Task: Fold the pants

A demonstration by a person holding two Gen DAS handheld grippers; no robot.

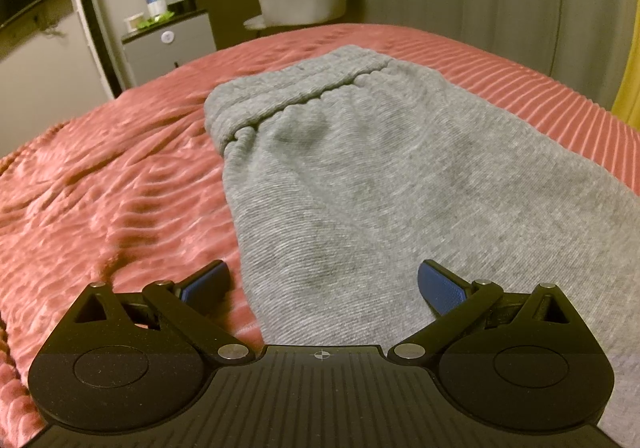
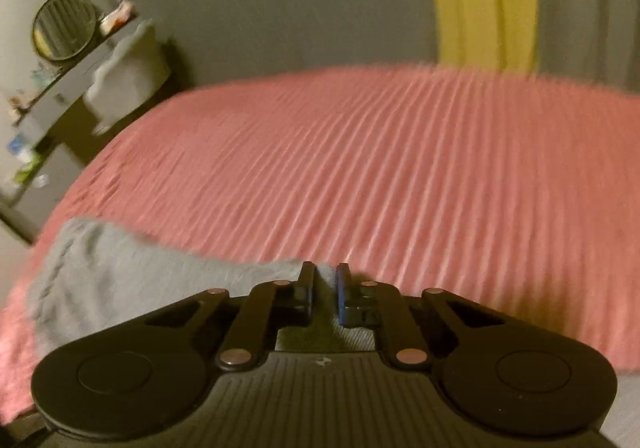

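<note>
left gripper [image 1: 322,284] fingers spread over gray pants [image 1: 360,176]; right gripper [image 2: 325,290] fingers pinch their blurred edge.

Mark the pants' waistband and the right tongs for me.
waistband [image 1: 296,88]: left wrist view, middle of the gathered elastic band.
right tongs [image 2: 325,290]: right wrist view, between the tips, closed at the pants' edge.

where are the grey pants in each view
Left wrist view: the grey pants fill the middle and right, waistband at the far end, running from beyond the open left gripper to the near edge.
Right wrist view: they lie at the lower left, reaching in between the jaws of the right gripper.
Shared landmark: the pink ribbed bedspread under them.
</note>
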